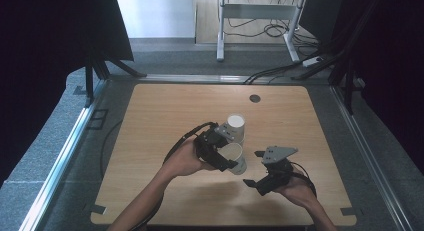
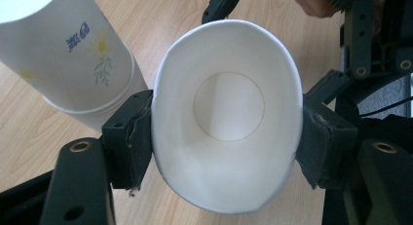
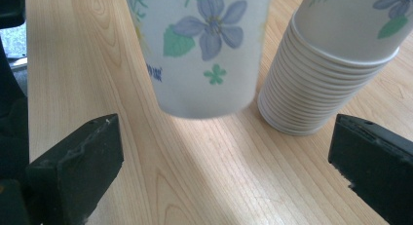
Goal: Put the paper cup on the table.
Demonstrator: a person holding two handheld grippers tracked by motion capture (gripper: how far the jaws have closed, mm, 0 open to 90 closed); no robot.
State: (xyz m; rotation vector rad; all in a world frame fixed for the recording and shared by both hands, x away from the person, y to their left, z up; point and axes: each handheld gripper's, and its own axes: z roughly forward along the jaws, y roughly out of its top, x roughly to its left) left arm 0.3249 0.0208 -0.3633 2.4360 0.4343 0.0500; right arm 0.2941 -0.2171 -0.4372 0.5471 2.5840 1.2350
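High view: wooden counter [image 1: 150,141]. Item one, paper cup [image 1: 233,157], near the counter's middle, clamped at the rim by the left gripper [image 1: 220,153], squeezed oval, lifted clear. Item two, cup stack [image 1: 235,127], inverted, just behind. Right gripper [image 1: 260,171] spread wide, empty. Cup likely light, thin-walled, easily crushed; gentle hold below the rim advised.

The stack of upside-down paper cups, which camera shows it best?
The right gripper view: the stack of cups shows its nested rims on the table. The high view shows the stack small, beyond the left gripper. The left gripper view catches its side.
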